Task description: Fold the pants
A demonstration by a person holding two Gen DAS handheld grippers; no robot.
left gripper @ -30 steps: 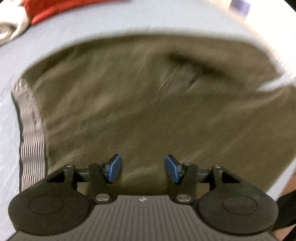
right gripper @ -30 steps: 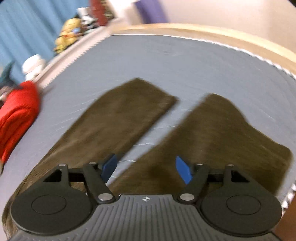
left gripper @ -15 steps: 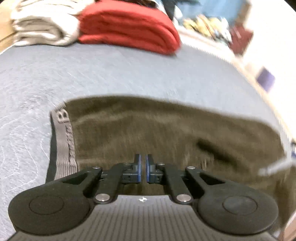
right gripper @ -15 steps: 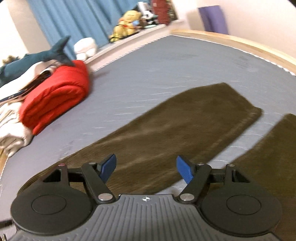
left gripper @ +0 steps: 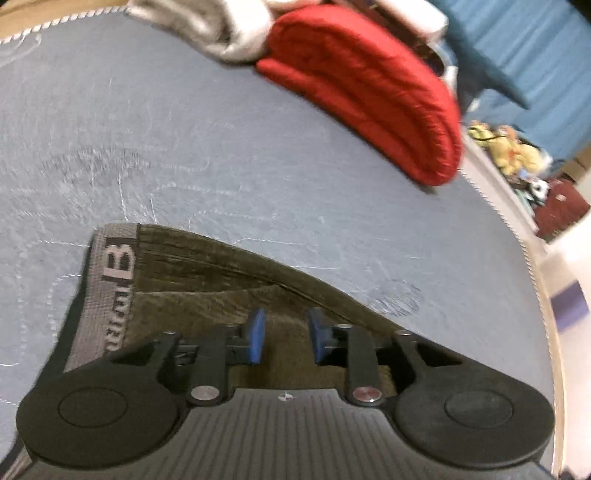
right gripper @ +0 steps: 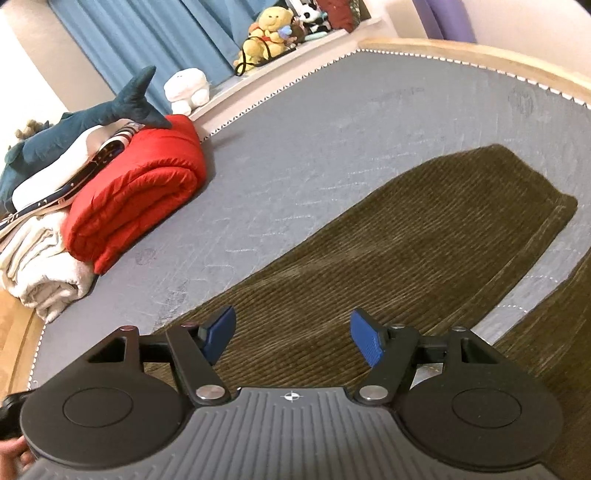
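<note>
Olive corduroy pants (right gripper: 424, 236): flat on grey mattress (left gripper: 221, 147), legs splayed, unfolded. Left gripper (left gripper: 283, 336): jaws just reopened, part-spread, empty, over seat beside grey waistband (left gripper: 110, 288). Right gripper (right gripper: 291, 338): spread wide, empty, above near leg. Step: regrasping for first fold; next needs a pinch on fabric edge.

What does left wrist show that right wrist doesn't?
Left wrist only: the grey waistband with its printed letter B, and the left tool, whose jaws have just been opening, nothing pinched between them.

Right wrist only: the trouser leg laid out to its hem, the shark plush, the white plush, and the right tool, open over the fabric.

Both: the olive corduroy pants, the grey mattress, the folded red blanket, the cream blanket, the blue curtain.
</note>
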